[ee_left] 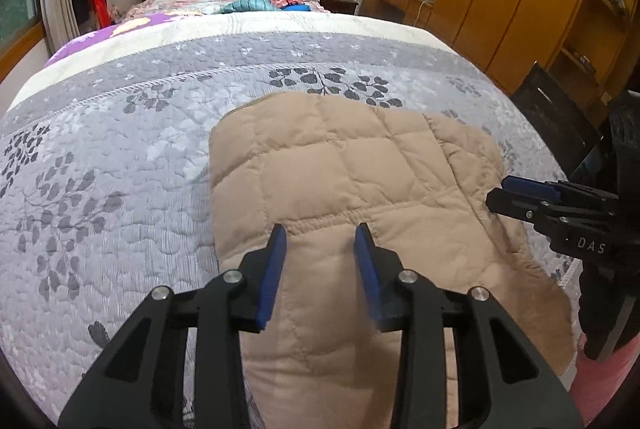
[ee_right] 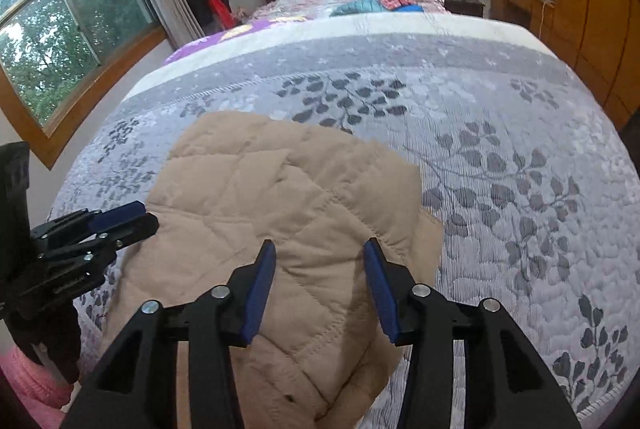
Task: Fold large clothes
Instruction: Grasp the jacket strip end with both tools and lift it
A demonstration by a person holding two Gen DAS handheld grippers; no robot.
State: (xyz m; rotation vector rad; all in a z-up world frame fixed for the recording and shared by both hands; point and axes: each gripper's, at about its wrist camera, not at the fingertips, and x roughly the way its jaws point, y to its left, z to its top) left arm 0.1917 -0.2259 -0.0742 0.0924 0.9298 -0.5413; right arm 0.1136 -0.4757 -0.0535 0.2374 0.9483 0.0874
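Two views. Left wrist: the left gripper [ee_left: 320, 233], jaws apart and empty, hovers over the tan quilted jacket [ee_left: 360, 189], which lies partly folded on the bed's near edge. Right wrist: the right gripper [ee_right: 320, 249], likewise apart, hovers over its right side. Judged between folds; next, each must pinch an edge.

Beige quilted jacket [ee_left: 360, 165] on grey leaf-print bedspread [ee_left: 120, 157]

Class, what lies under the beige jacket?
The jacket lies on the grey leaf-patterned quilt, which shows all around it. Whatever is directly beneath it is covered.
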